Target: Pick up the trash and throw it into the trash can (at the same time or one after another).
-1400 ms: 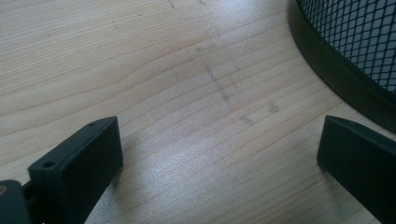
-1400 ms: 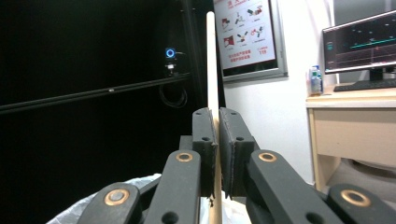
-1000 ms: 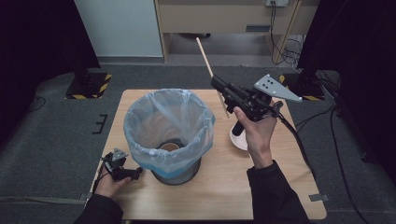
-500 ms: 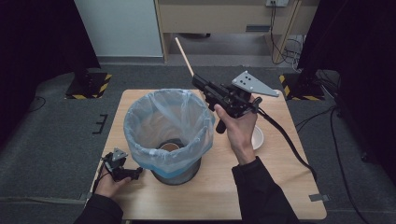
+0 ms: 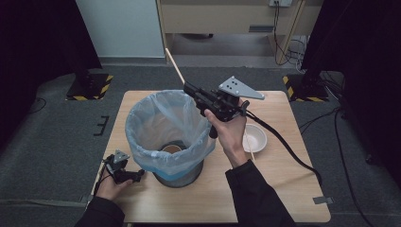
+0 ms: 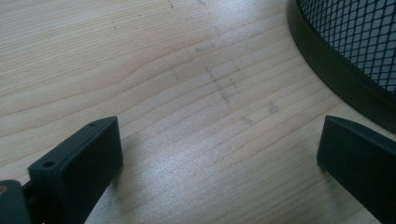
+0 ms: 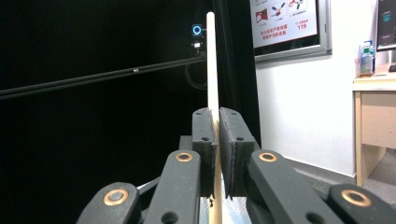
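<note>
Chopstick (image 5: 174, 65) was pinched between the pressed-together jaws of the right gripper (image 5: 190, 89), above the lined bin (image 5: 166, 137), long axis pointing up and away. Left gripper (image 6: 219, 144) sat spread wide on the table (image 5: 283, 189) beside the bin.

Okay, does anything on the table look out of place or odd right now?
Nothing is spilled or broken. One oddity: a second wooden stick lies on the table beside the white bowl, while the right gripper holds another stick above the lined bin. The left gripper rests open beside the bin.
</note>
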`<state>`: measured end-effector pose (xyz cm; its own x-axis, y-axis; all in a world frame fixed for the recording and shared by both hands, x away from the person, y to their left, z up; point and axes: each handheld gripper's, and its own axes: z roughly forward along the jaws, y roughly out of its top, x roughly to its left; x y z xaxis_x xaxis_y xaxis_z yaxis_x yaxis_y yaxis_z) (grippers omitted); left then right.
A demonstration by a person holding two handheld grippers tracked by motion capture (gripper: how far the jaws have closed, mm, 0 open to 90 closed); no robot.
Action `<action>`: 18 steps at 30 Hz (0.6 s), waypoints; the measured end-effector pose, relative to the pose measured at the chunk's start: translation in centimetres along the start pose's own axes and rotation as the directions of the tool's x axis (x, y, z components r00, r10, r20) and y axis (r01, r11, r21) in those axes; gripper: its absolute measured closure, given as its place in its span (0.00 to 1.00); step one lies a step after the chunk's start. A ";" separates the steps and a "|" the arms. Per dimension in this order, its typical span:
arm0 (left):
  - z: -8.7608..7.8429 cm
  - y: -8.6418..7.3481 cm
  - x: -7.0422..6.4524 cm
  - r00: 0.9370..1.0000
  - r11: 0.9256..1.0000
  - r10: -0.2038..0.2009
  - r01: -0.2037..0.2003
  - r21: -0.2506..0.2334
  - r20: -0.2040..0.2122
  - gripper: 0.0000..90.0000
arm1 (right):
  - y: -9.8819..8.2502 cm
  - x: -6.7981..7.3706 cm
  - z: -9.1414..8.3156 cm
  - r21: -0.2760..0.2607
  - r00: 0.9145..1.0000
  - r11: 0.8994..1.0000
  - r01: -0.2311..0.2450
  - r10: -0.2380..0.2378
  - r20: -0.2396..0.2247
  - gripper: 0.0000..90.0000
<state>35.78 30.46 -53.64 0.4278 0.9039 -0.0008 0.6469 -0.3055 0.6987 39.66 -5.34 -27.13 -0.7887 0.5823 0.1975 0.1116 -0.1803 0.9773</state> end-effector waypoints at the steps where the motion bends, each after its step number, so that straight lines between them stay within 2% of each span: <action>1: 0.0 0.0 0.0 1.000 1.000 0.000 0.000 0.000 0.000 0.00 | -0.1 0.0 0.1 0.001 1.000 1.000 -0.003 0.003 -0.007 0.92; 3: 0.0 0.0 0.0 1.000 1.000 0.000 0.000 0.000 0.000 0.00 | -0.3 0.0 0.3 0.013 0.999 1.000 -0.011 0.011 -0.030 0.87; 6: 0.0 0.0 0.0 1.000 1.000 0.000 0.000 0.000 0.000 0.00 | -0.2 -0.1 0.2 0.035 0.999 0.999 0.010 -0.008 -0.037 0.83; 10: 0.0 0.0 0.0 1.000 1.000 0.000 0.000 0.000 0.000 0.00 | 0.6 -0.3 -0.6 0.024 0.999 0.999 0.026 -0.026 -0.020 0.79; 16: 0.0 0.0 0.0 1.000 1.000 0.000 0.000 0.000 0.000 0.00 | 2.5 -1.0 -2.4 0.024 0.997 0.998 0.066 -0.066 0.030 0.72; 18: 0.0 0.0 0.0 1.000 1.000 0.000 0.000 0.000 0.000 0.00 | 2.9 -1.5 -3.3 0.004 0.998 0.999 0.053 -0.053 0.041 0.71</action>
<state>35.78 30.45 -53.65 0.4280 0.9038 -0.0008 0.6466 -0.3056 0.6989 39.18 -9.30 -24.84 -0.7678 0.6233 0.1481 0.0718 -0.1460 0.9867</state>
